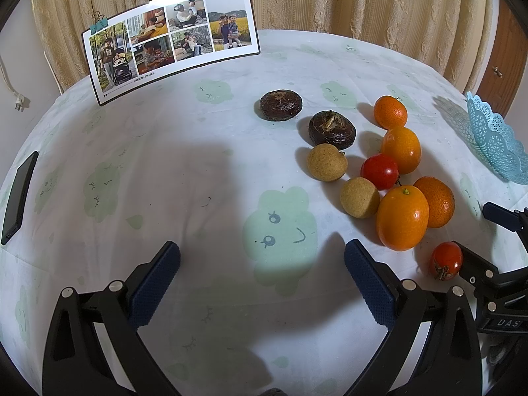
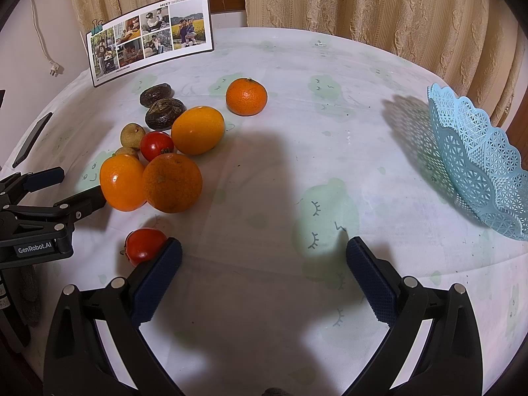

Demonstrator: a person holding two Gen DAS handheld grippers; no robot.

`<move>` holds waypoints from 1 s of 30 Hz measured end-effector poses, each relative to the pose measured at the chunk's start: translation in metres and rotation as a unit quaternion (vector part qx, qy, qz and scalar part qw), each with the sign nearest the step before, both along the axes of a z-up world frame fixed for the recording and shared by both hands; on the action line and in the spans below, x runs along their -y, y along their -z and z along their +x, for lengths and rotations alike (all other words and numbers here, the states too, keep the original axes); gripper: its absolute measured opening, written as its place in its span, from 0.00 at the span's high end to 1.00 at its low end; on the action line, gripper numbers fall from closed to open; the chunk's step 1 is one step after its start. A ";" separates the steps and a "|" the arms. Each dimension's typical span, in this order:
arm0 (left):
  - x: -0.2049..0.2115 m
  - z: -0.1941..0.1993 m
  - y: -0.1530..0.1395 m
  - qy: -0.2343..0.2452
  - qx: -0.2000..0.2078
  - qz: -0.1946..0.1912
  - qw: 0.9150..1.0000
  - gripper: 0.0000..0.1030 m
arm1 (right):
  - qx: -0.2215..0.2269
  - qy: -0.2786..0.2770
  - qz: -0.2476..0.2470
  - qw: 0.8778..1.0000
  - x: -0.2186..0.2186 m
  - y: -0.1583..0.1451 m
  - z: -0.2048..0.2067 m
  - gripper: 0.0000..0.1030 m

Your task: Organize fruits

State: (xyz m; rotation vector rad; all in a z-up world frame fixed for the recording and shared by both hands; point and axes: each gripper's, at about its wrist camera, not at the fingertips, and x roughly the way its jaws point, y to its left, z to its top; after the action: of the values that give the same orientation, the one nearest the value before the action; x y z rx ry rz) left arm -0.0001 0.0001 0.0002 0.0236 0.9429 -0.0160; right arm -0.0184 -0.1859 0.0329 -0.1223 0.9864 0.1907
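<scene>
Fruits lie in a loose cluster on the table: two dark brown fruits point(image 1: 281, 105) point(image 1: 332, 129), two tan round fruits point(image 1: 327, 162) point(image 1: 359, 197), several orange citrus point(image 1: 402, 218) point(image 2: 172, 182), a red tomato point(image 1: 379, 171), and a second tomato point(image 2: 144, 245) apart at the front. A light blue lace basket point(image 2: 481, 161) stands at the right, empty. My left gripper point(image 1: 262, 280) is open and empty, left of the cluster. My right gripper point(image 2: 264, 280) is open and empty; its left finger point(image 2: 158, 283) is just beside the front tomato.
A photo card point(image 1: 171, 39) held by binder clips stands at the back left. A black phone point(image 1: 18, 198) lies at the table's left edge. Curtains hang behind the table. The cloth point(image 2: 297, 115) between cluster and basket is bare.
</scene>
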 end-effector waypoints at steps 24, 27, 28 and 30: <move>-0.002 0.003 0.001 0.014 -0.005 -0.003 1.000 0.05 | -0.011 -0.009 -0.003 1.000 -0.003 -0.002 0.001 0.02; -0.002 -0.002 -0.002 0.024 -0.006 -0.008 1.000 0.05 | -0.011 -0.013 -0.004 1.000 -0.002 -0.002 -0.001 0.02; -0.004 -0.003 -0.003 0.026 -0.005 -0.015 1.000 0.05 | -0.010 -0.014 -0.005 1.000 -0.001 -0.002 -0.003 0.02; -0.008 -0.005 -0.004 0.028 -0.001 -0.029 0.999 0.05 | -0.007 -0.016 -0.004 1.000 -0.001 -0.003 -0.009 0.02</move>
State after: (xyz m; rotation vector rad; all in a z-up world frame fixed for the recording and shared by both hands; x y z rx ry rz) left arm -0.0056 0.0079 0.0041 -0.0041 0.9429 -0.0959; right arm -0.0271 -0.1851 0.0359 -0.1434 0.9992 0.2173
